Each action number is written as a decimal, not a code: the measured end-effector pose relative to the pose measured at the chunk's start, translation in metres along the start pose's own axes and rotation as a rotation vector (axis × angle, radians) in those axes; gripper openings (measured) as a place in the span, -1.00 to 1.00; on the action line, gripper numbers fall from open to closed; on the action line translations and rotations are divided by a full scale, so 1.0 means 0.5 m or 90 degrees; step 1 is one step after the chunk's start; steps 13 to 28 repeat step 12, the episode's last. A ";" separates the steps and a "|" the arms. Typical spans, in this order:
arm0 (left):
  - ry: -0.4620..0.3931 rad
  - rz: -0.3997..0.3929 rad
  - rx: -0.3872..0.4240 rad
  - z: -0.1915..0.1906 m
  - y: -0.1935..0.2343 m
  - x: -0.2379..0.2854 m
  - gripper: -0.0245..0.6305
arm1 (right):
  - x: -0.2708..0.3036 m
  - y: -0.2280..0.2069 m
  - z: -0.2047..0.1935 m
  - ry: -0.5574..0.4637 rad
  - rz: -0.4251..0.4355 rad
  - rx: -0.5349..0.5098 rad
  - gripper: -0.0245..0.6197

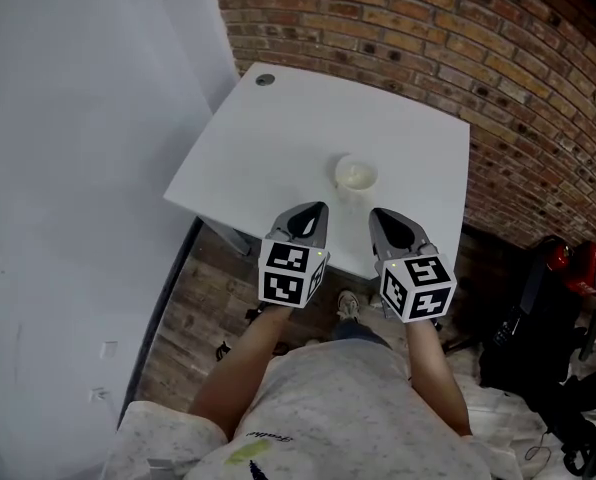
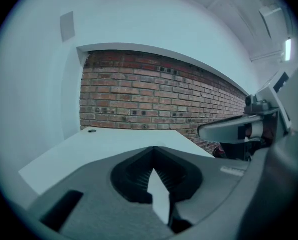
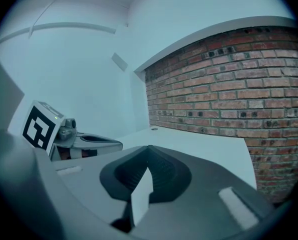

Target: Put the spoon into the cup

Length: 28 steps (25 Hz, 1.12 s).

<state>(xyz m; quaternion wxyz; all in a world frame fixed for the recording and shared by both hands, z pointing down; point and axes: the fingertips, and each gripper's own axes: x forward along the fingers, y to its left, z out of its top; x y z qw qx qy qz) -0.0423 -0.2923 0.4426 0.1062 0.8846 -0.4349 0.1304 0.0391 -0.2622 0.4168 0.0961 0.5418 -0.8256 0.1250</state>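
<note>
White round cup (image 1: 356, 175) stands upright; left hand-held gripper (image 1: 318, 209), right hand-held gripper (image 1: 376, 213) both clenched.

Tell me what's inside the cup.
In the head view the cup shows only a pale interior, and no spoon sticks out over its rim. Its bottom is too small to make out, and neither gripper view shows the cup.

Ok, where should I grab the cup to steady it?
Probably the near rim of the cup: it stands upright, mouth up, by the front edge of the table. Come from above on your side with the right hand-held gripper, one jaw inside; its jaws are shut, so open first.
</note>
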 end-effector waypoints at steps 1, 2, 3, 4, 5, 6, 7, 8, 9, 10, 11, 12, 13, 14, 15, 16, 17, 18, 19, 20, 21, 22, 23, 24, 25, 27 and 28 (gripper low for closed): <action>0.000 -0.001 0.000 0.000 -0.001 0.000 -0.93 | -0.001 -0.001 0.000 0.000 -0.001 -0.001 -0.90; 0.000 -0.002 0.000 0.000 -0.003 0.000 -0.93 | -0.002 -0.001 0.000 0.000 -0.002 -0.001 -0.90; 0.000 -0.003 0.000 0.000 -0.004 0.000 -0.93 | -0.003 -0.001 0.000 0.000 -0.003 -0.001 -0.90; 0.000 -0.004 0.000 0.001 -0.006 0.001 -0.93 | -0.004 -0.001 0.001 0.000 -0.003 -0.001 -0.90; -0.001 -0.004 -0.001 0.002 -0.007 0.001 -0.93 | -0.004 -0.002 0.002 0.000 -0.003 -0.001 -0.90; -0.001 -0.005 -0.001 0.004 -0.008 0.002 -0.93 | -0.004 -0.003 0.003 0.000 -0.002 -0.001 -0.90; -0.001 -0.005 -0.001 0.005 -0.009 0.003 -0.93 | -0.004 -0.004 0.003 0.000 -0.002 -0.001 -0.90; -0.001 -0.005 -0.001 0.006 -0.009 0.004 -0.93 | -0.003 -0.005 0.004 0.000 -0.002 -0.001 -0.90; -0.002 -0.005 -0.001 0.006 -0.009 0.005 -0.93 | -0.003 -0.005 0.004 0.000 -0.002 -0.001 -0.90; -0.002 -0.005 0.000 0.006 -0.009 0.005 -0.93 | -0.002 -0.005 0.003 0.000 -0.002 -0.001 -0.90; -0.002 -0.006 0.000 0.006 -0.008 0.006 -0.93 | -0.001 -0.005 0.003 0.000 -0.002 -0.001 -0.90; -0.002 -0.006 0.000 0.006 -0.008 0.006 -0.93 | 0.000 -0.005 0.002 0.000 -0.002 -0.002 -0.90; -0.002 -0.006 0.000 0.006 -0.008 0.006 -0.93 | 0.000 -0.005 0.002 0.000 -0.002 -0.002 -0.90; -0.002 -0.006 0.000 0.006 -0.008 0.006 -0.93 | 0.000 -0.005 0.002 0.000 -0.002 -0.002 -0.90; -0.002 -0.006 0.000 0.006 -0.008 0.006 -0.93 | 0.000 -0.005 0.002 0.000 -0.002 -0.002 -0.90; -0.002 -0.006 0.000 0.006 -0.008 0.006 -0.93 | 0.000 -0.005 0.002 0.000 -0.002 -0.002 -0.90; -0.002 -0.006 0.000 0.006 -0.008 0.006 -0.93 | 0.000 -0.005 0.002 0.000 -0.002 -0.002 -0.90; -0.002 -0.006 0.000 0.006 -0.008 0.006 -0.93 | 0.000 -0.005 0.002 0.000 -0.002 -0.002 -0.90; -0.002 -0.006 0.000 0.006 -0.008 0.006 -0.93 | 0.000 -0.005 0.002 0.000 -0.002 -0.002 -0.90; -0.002 -0.006 0.000 0.006 -0.008 0.006 -0.93 | 0.000 -0.005 0.002 0.000 -0.002 -0.002 -0.90; -0.002 -0.006 0.000 0.006 -0.008 0.006 -0.93 | 0.000 -0.005 0.002 0.000 -0.002 -0.002 -0.90; -0.002 -0.006 0.000 0.006 -0.008 0.006 -0.93 | 0.000 -0.005 0.002 0.000 -0.002 -0.002 -0.90; -0.002 -0.006 0.000 0.006 -0.008 0.006 -0.93 | 0.000 -0.005 0.002 0.000 -0.002 -0.002 -0.90; -0.002 -0.006 0.000 0.006 -0.008 0.006 -0.93 | 0.000 -0.005 0.002 0.000 -0.002 -0.002 -0.90; -0.002 -0.006 0.000 0.006 -0.008 0.006 -0.93 | 0.000 -0.005 0.002 0.000 -0.002 -0.002 -0.90; -0.002 -0.006 0.000 0.006 -0.008 0.006 -0.93 | 0.000 -0.005 0.002 0.000 -0.002 -0.002 -0.90; -0.002 -0.006 0.000 0.006 -0.008 0.006 -0.93 | 0.000 -0.005 0.002 0.000 -0.002 -0.002 -0.90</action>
